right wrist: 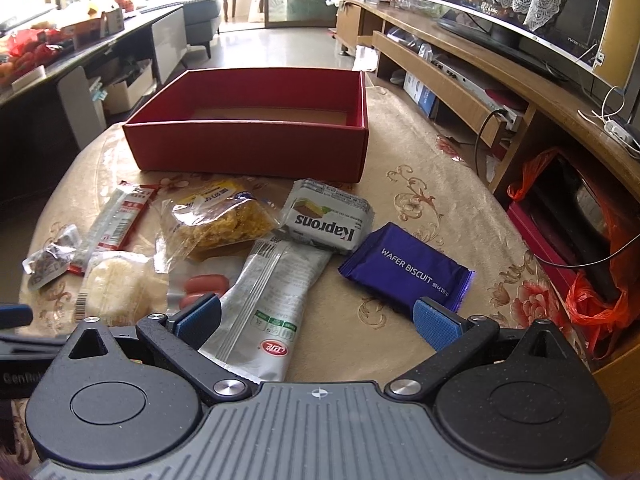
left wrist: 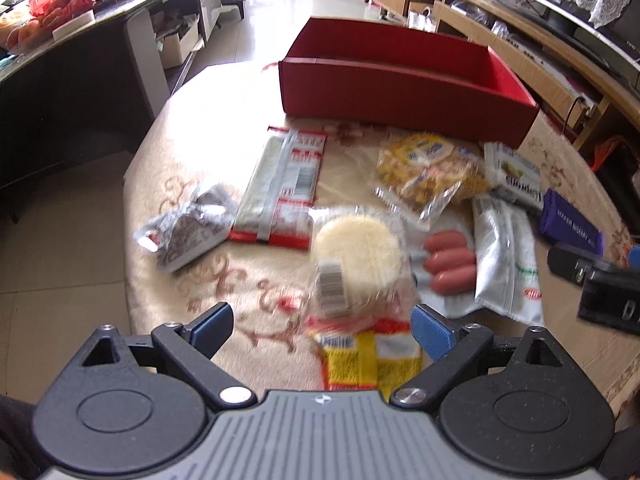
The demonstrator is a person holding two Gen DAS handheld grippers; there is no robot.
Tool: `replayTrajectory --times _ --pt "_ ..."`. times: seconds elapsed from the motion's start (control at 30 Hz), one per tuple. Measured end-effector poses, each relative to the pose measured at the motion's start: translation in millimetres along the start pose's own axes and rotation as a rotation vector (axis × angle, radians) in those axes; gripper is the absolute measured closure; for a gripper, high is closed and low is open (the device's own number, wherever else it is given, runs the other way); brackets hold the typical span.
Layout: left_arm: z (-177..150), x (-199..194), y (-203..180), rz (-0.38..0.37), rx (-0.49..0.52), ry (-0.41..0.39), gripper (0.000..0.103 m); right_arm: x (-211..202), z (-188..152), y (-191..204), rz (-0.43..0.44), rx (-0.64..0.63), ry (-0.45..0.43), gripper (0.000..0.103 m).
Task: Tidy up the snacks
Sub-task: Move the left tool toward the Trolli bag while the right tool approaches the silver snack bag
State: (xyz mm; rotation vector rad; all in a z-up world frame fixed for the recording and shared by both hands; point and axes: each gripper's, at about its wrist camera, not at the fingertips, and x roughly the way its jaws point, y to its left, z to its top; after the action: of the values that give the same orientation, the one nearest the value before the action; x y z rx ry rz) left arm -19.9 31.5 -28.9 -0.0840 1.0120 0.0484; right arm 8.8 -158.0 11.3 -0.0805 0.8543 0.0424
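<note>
- Hovering over the left of the worktop [left wrist: 192, 292], the left gripper [left wrist: 320, 330] is standing with jaws apart, holding nothing; a yellow packet [left wrist: 362, 360] is lying just under it, with the round rice cake [left wrist: 360, 254] just beyond.
- Risking a slip: the rice cake's loose clear wrapper is likely to slide out of a shallow pinch, and the sausages [left wrist: 450, 262] lying just beside it could get nudged.
- Lying flat, the long white pouch [right wrist: 272, 292] is pointing its long axis away toward the empty red box [right wrist: 248, 140].
- Hanging near the wafer biscuit pack [right wrist: 408, 268], the right gripper [right wrist: 318, 320] is also wide apart, empty.
</note>
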Motion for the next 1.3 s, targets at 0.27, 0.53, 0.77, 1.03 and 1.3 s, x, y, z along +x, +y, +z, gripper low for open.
replayTrajectory --times 0.27,0.53,0.77,1.03,1.3 --pt "-17.1 13.7 -20.3 0.007 0.071 0.08 0.011 -2.1 2.9 -12.5 0.011 0.034 0.003 0.0" --pt "-24.4 28.5 -25.7 0.008 0.083 0.153 0.018 4.1 6.4 -36.2 0.001 0.127 0.027 0.0" --pt "-24.8 23.9 -27.9 0.004 0.091 0.13 0.029 29.9 15.6 -14.1 0.047 0.129 0.116 0.0" --pt "-22.1 26.8 -26.6 -0.012 0.1 0.125 0.026 70.4 17.1 7.9 0.05 0.144 0.217 0.002" --pt "-23.7 32.0 -30.3 -0.021 0.129 0.121 0.013 84.2 6.4 -0.3 0.111 0.205 0.283 0.0"
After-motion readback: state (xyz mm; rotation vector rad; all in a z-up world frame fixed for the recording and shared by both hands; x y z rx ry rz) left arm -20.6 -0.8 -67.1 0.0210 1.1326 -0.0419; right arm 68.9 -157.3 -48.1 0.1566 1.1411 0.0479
